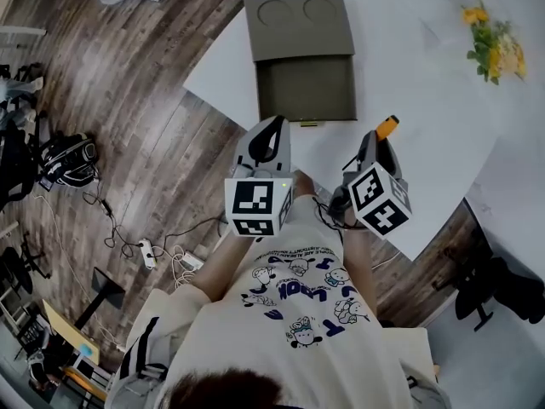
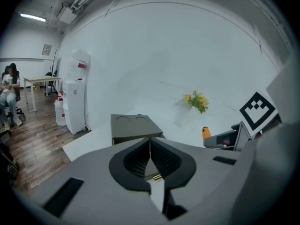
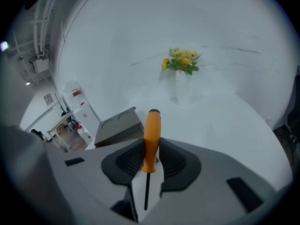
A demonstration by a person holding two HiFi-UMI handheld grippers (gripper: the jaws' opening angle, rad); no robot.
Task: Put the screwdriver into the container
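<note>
The right tool (image 3: pixel 151 150) pinches the orange handle of the screwdriver (image 3: pixel 152 125) between its two pads. The end of the handle points forward beyond the jaws, and the thin dark shaft runs back toward the hand. The left tool (image 2: pixel 150 144) has its jaws pressed together with nothing between them, and it hovers just beside the right one.

The step in hand is, I judge, to carry the screwdriver over to the container (image 1: pixel 306 88). The handle is round and is held only along its lower part, so it may swivel in the pads; a firm grip and a calm movement are better. It seems wise to bring it above the open tray, lower it close to the bottom and turn it along the tray before the jaws spread, so that it does not bounce or roll out. The left tool may wait aside.

In the head view the screwdriver is above the white worktop (image 1: pixel 426 126), near its front edge. The container lies ahead of the right tool and to its left, apart from it, almost straight before the left tool. Its open tray is the nearer half.
</note>
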